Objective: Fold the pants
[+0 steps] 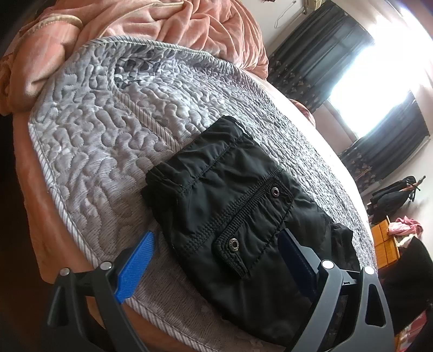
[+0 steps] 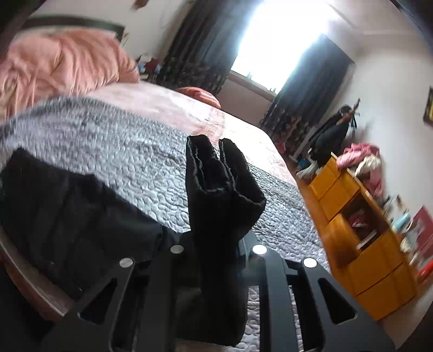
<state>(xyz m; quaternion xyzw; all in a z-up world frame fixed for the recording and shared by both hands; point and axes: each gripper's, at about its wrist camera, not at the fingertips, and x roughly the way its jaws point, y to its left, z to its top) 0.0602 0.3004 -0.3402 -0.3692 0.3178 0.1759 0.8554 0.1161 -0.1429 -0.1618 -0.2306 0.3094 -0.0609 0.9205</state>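
A bed fills both views under a grey quilt (image 1: 113,140), with a pink blanket (image 1: 173,24) bunched at its far end and dark curtains (image 2: 200,43) beside a bright window. Black pants (image 1: 232,205) lie folded on the quilt, 2 metal snaps showing. The left gripper (image 1: 216,260) tilts down over them, blue pads wide apart, gripping nothing. The right gripper (image 2: 216,243) is clamped on a raised fold of the pants. No writing is readable.
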